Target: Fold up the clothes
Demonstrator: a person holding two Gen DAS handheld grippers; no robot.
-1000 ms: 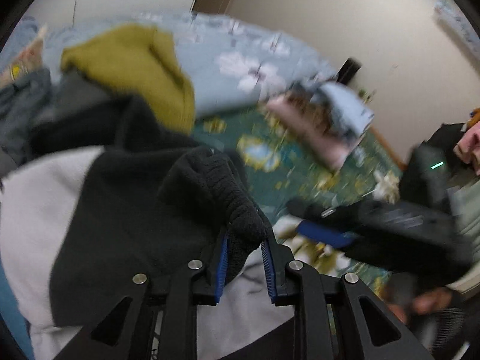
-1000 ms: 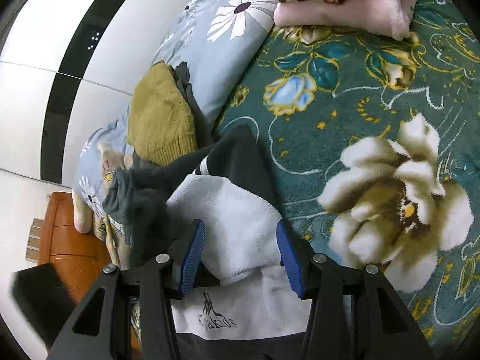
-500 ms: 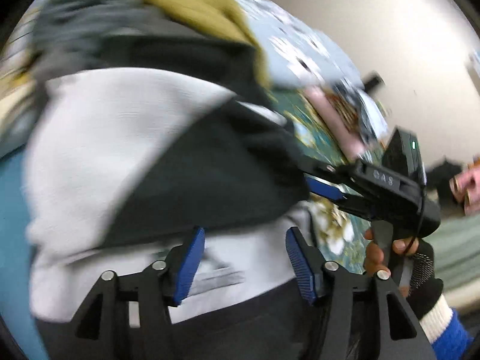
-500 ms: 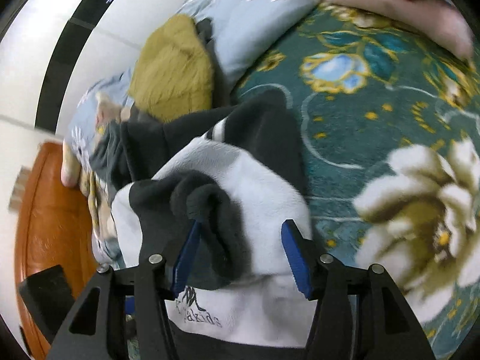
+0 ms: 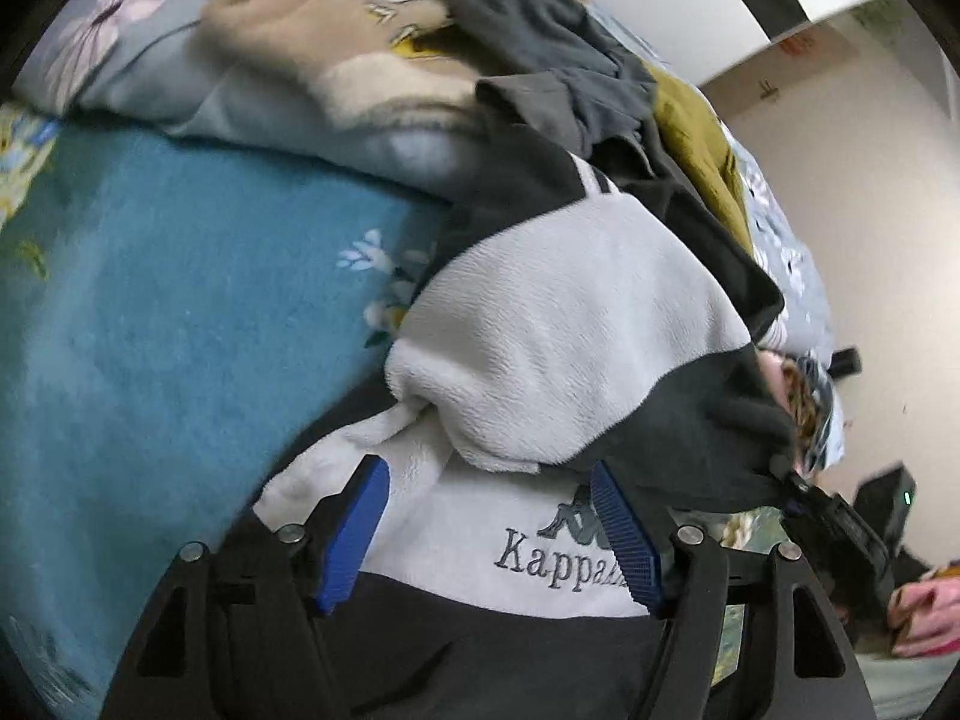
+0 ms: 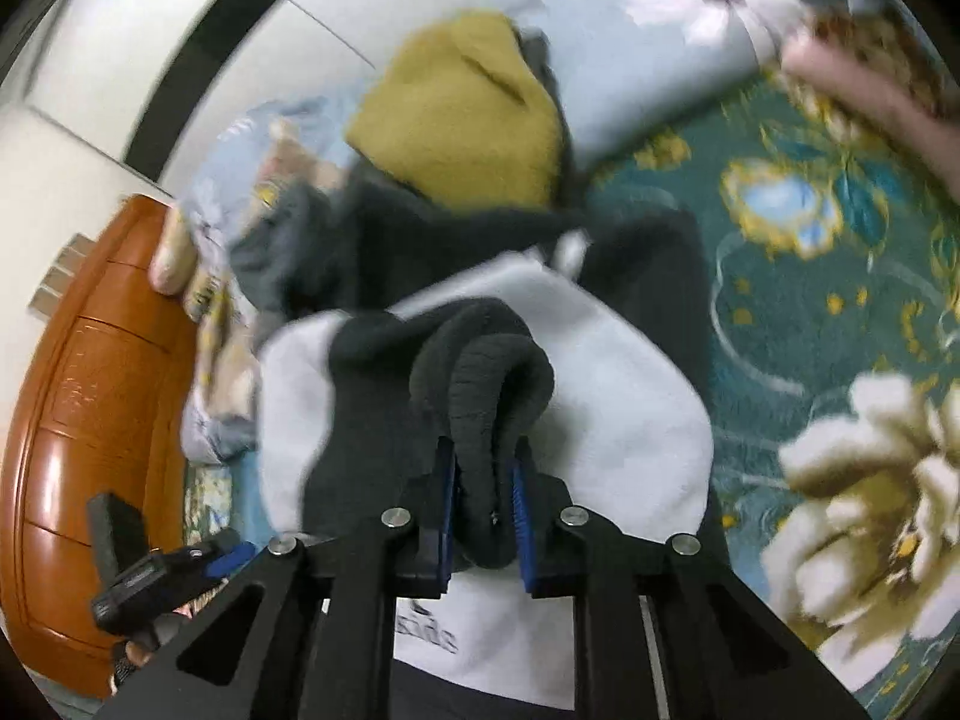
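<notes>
Bed (image 6: 798, 312) with a teal flowered blanket, carrying all that follows. Black-and-white fleece sweatshirt (image 5: 570, 324) lying on the bed, partly gathered: its chest logo faces up nearest the cameras, its body runs away toward the mustard sweater (image 6: 462, 114), and a white-and-black sleeve is drawn across the chest. Mustard sweater and grey garment (image 5: 552, 54) heaped beyond the sweatshirt's far end.

Right hand-held gripper (image 6: 483, 516), clenched on the dark ribbed cuff (image 6: 480, 384) above the sweatshirt's chest; it is the nearer to the sleeve, which trails away from it toward the sweatshirt's left side.

Left hand-held gripper (image 5: 489, 531), released, jaws wide, straddling the logo and grasping nothing.
</notes>
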